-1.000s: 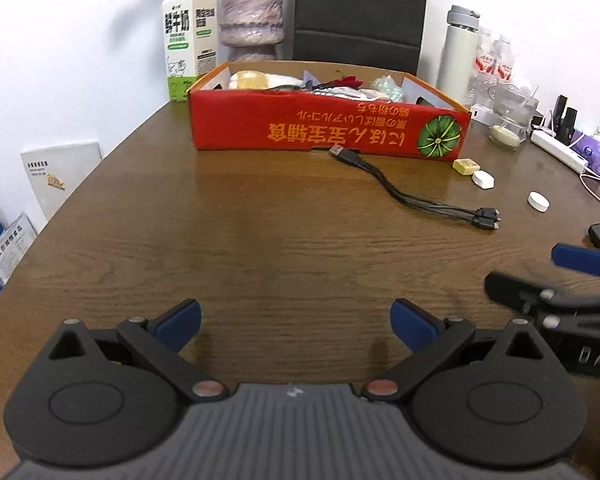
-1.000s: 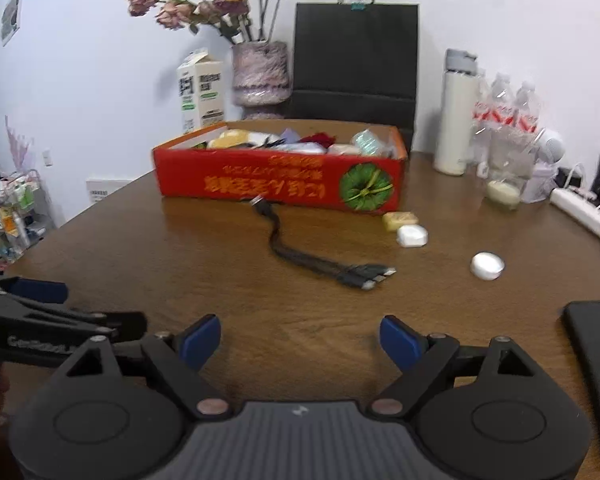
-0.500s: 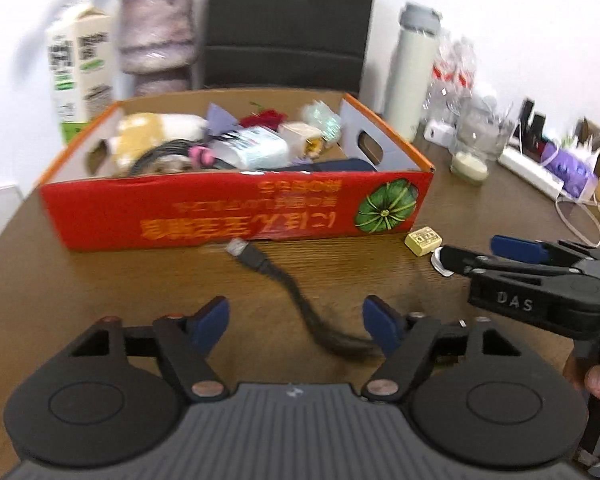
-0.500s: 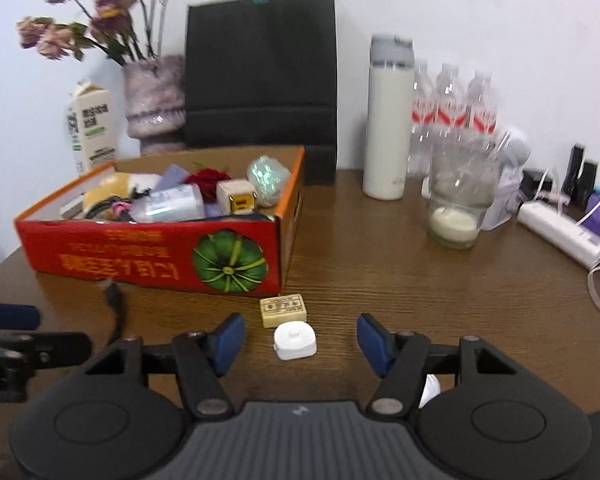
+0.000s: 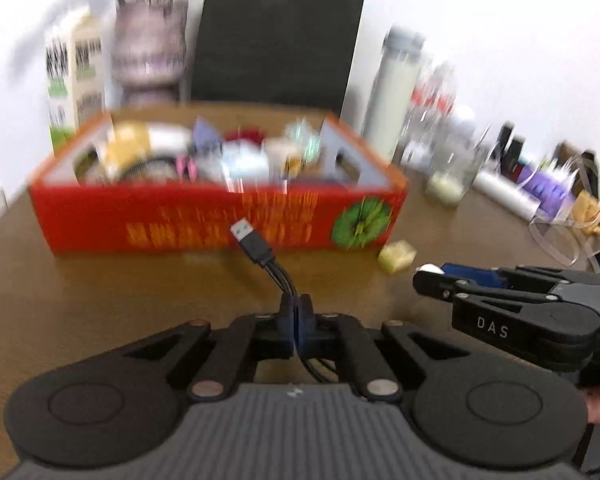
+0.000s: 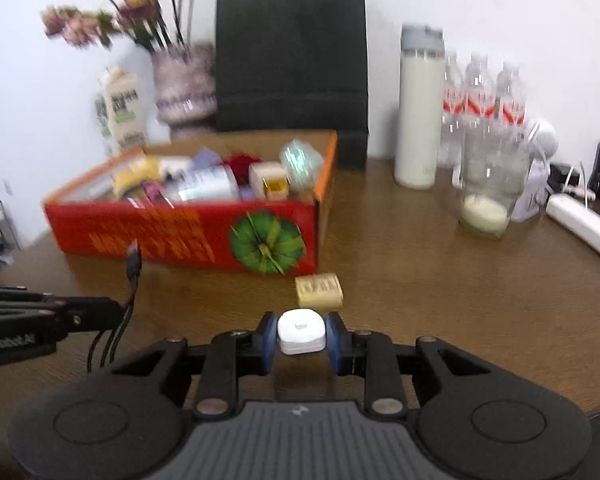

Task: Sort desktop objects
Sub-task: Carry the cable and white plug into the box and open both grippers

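My left gripper (image 5: 297,322) is shut on a black USB cable (image 5: 260,250); its plug end sticks up in front of the red cardboard box (image 5: 204,216). My right gripper (image 6: 301,334) is shut on a small white square case (image 6: 301,330), held just above the table. A small yellow block (image 6: 319,290) lies on the table just beyond it, near the box's corner (image 6: 268,240). The right gripper also shows in the left wrist view (image 5: 432,278), and the left gripper in the right wrist view (image 6: 112,314) with the cable (image 6: 132,268) hanging from it.
The red box holds several small items. Behind it stand a milk carton (image 6: 122,110), a flower vase (image 6: 184,84) and a black paper bag (image 6: 292,56). To the right are a white bottle (image 6: 418,112), water bottles (image 6: 484,92), a glass jar (image 6: 486,196) and a power strip (image 6: 584,226).
Both grippers have shut: the left closed on the black cable and lifted it, the right closed on the white case. Both views have moved closer to the red box.
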Demonstrator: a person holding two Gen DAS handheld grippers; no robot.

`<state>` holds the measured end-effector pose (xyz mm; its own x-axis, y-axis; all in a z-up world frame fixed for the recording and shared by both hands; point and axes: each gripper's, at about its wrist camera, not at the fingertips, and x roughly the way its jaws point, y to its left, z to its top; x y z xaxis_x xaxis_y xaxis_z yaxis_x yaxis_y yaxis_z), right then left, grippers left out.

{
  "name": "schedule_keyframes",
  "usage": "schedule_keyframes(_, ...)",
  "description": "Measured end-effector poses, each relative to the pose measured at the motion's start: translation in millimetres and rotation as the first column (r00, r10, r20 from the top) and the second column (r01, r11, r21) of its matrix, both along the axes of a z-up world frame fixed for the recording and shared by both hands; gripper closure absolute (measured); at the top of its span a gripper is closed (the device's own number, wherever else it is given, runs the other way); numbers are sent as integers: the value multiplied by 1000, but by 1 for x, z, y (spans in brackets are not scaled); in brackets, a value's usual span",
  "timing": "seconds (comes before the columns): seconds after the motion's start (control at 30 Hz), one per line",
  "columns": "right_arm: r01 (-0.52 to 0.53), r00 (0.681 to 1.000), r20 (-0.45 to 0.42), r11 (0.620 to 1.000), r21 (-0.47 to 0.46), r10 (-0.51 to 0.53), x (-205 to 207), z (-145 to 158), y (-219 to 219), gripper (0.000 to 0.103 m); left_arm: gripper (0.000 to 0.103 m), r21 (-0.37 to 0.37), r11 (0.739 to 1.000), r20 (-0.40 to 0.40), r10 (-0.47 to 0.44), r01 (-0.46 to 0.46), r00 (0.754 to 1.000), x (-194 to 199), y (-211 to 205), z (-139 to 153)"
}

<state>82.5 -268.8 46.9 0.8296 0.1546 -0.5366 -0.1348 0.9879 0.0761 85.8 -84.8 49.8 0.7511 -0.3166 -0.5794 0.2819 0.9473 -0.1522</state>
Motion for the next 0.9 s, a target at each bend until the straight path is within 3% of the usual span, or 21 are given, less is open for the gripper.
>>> schedule_keyframes(0.1, -26, 997, 77, 998, 53, 22, -4, 35, -1, 78, 100, -28, 999, 94, -20, 23, 995, -1, 18, 40)
schedule_keyframes(0.2, -45, 985, 169, 996, 77, 32, 9, 73, 3, 78, 100, -74, 996, 163, -34, 47, 986, 27, 43, 87)
schedule_keyframes(0.3, -57, 978, 206, 995, 84, 38, 44, 101, 7, 78, 100, -71, 995, 180, -63, 77, 982, 71, 62, 127)
schedule_keyframes(0.37, -69, 984, 170, 994, 89, 53, 82, 106, 10, 78, 100, -47, 995, 154, -75, 83, 985, 103, 68, 140)
schedule_keyframes(0.5, -87, 996, -12, 995, 56, 88, 161, 85, 22, 78, 100, -1, 996, 14, -89, 89, 996, 174, 73, 116)
schedule_keyframes(0.57, -80, 989, -123, 996, 51, 85, 193, 67, 28, 78, 100, 74, 991, -32, -112, 114, 993, 196, 71, 90)
schedule_keyframes(0.63, -77, 979, -189, 997, -21, 71, 214, 52, 40, 78, 100, 126, 982, -108, -125, 139, 986, 217, 71, 64)
schedule_keyframes(0.73, -86, 956, -286, 995, -52, 68, 235, 30, 52, 78, 100, 233, 967, -177, -61, 102, 982, 236, 68, 32)
schedule_keyframes(0.83, -83, 937, -343, 996, -35, 66, 242, 15, 52, 78, 99, 251, 962, -190, -62, 109, 980, 240, 65, 21)
schedule_keyframes(0.9, -63, 930, -361, 997, 38, 73, 247, 13, 42, 77, 96, 206, 973, -212, -55, 99, 976, 241, 69, 27)
